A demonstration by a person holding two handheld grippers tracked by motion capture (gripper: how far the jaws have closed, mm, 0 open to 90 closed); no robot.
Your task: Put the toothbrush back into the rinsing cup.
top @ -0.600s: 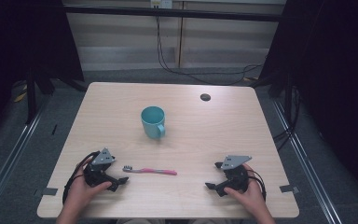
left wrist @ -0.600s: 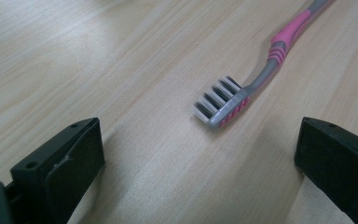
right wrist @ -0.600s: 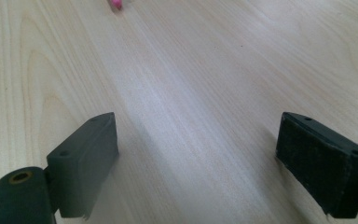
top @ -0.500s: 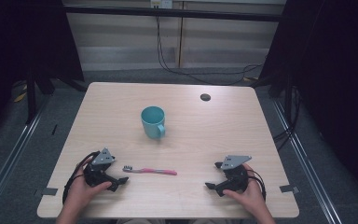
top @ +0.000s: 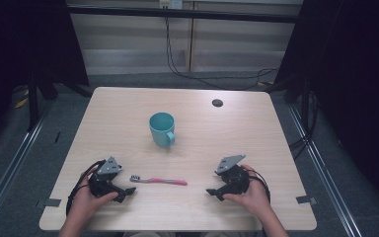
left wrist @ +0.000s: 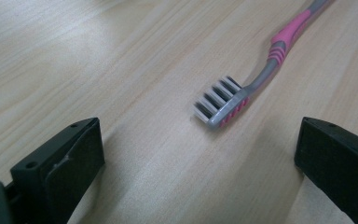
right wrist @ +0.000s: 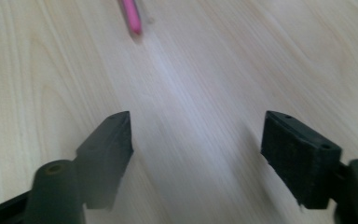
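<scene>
Currently lying flat on the table [top: 128,113], pink toothbrush [top: 159,181] resting between both grippers, bristle head pointing at left gripper [top: 126,192], jaws standing wide apart holding nothing, right gripper [top: 212,192] likewise gaping empty, teal mug [top: 161,129] standing farther back.

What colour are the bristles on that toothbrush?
The toothbrush bristles are white and black in alternating rows, clearest in the left gripper view.

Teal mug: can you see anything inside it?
In the high view the teal mug stands upright mid-table, and the part of its interior that shows is plain teal, with nothing sticking out. The near wall covers part of the bottom, so something small there could be hidden. The toothbrush lies on the table.
</scene>
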